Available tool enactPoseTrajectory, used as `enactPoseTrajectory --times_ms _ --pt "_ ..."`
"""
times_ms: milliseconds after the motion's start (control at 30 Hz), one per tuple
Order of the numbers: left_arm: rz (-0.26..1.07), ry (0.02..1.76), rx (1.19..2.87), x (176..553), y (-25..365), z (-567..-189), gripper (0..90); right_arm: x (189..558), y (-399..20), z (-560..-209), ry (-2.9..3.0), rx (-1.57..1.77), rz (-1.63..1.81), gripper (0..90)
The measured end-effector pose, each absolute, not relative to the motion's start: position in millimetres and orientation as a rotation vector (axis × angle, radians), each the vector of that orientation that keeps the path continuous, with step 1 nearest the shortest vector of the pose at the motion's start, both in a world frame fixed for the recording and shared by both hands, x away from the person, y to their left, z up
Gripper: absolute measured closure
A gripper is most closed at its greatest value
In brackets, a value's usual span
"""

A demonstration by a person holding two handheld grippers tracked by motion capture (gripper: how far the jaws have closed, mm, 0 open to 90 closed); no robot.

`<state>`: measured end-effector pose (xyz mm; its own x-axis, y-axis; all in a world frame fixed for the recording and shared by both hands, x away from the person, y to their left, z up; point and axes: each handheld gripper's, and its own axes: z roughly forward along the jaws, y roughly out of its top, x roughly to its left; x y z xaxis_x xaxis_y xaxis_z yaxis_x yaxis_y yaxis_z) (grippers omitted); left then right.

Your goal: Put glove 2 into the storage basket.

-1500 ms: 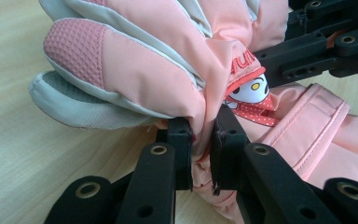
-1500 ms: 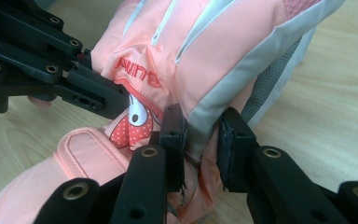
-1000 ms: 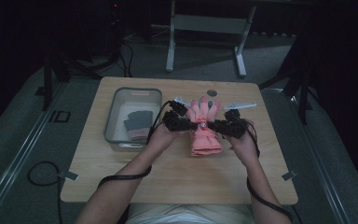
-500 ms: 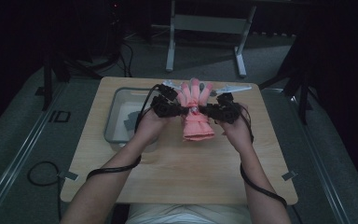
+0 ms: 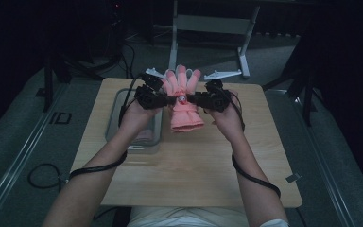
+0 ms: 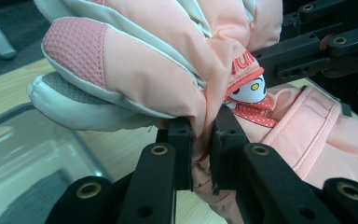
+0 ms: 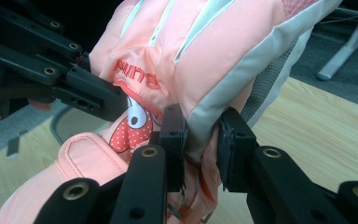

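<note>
A pink padded glove (image 5: 183,101) with grey trim and a penguin patch hangs in the air above the far half of the table, fingers pointing away from the person. My left gripper (image 5: 164,99) pinches its left edge and my right gripper (image 5: 198,100) pinches its right edge. In the left gripper view the glove (image 6: 168,70) bunches between the jaws of the left gripper (image 6: 202,149), which are shut on its fabric. From the right gripper view, the right gripper (image 7: 200,144) clamps a fold of the glove (image 7: 205,56), with the other gripper's black linkage at the left.
A clear plastic bin (image 5: 118,116) sits on the wooden table (image 5: 189,165) at the left, under the left hand, with a dark item inside. A metal stand's legs (image 5: 208,23) rise beyond the table's far edge. Cables trail from both forearms.
Both grippers have carried the glove up off the table and farther away from the person. The glove now hangs between them with its fingers raised.
</note>
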<state>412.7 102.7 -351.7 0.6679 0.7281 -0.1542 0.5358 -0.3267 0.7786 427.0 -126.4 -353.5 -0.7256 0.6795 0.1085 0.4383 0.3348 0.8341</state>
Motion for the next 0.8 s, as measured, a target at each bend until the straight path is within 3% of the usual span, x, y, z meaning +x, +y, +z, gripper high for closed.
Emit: enactPoseTrajectory --times_ms 800 --pt "0.354 1.145 1.990 396.1 185.5 -354.2 80.4 442.5 -36.0 -357.1 2.474 0.889 1.366 74.1"
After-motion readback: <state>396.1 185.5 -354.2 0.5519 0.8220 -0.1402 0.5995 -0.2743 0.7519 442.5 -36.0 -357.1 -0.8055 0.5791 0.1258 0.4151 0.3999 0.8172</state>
